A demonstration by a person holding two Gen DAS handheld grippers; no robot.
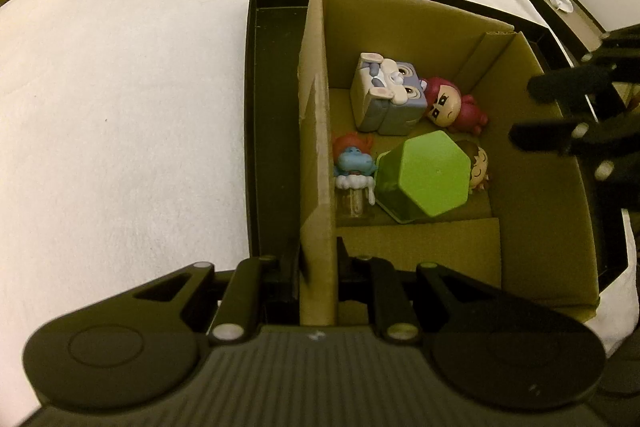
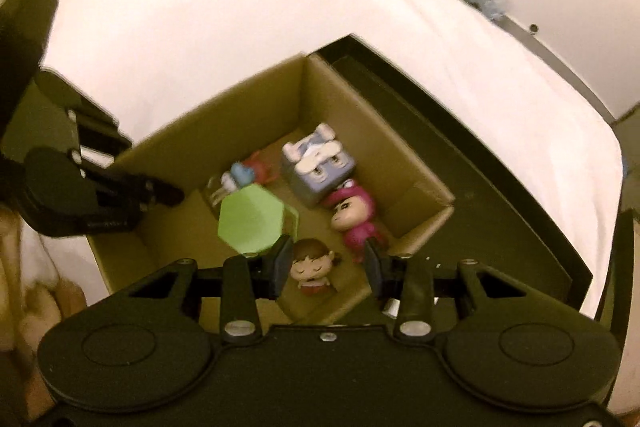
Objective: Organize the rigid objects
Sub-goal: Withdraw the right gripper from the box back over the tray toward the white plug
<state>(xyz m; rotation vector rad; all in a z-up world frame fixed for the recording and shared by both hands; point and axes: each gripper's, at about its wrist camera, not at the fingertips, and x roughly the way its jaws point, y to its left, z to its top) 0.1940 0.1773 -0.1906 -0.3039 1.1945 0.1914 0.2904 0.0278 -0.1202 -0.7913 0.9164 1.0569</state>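
The sleeping figurine [image 2: 313, 267] apparently lies below right fingers [image 2: 280, 259].

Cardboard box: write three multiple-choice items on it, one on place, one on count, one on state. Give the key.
1. Where is the green container?
A. In the cardboard box
B. On the white bedding
C. On the bedside table

2. How many toy figures lie beside it?
A. Two
B. Four
C. Six

3. The left hand-held gripper is:
A. Shut on the box wall
B. Open above the bedding
C. Holding a figure

Key: A, cardboard walls surround it; B, cube rabbit, pink figure, blue figure, brown-haired doll; A, its fingers pinch the wall.
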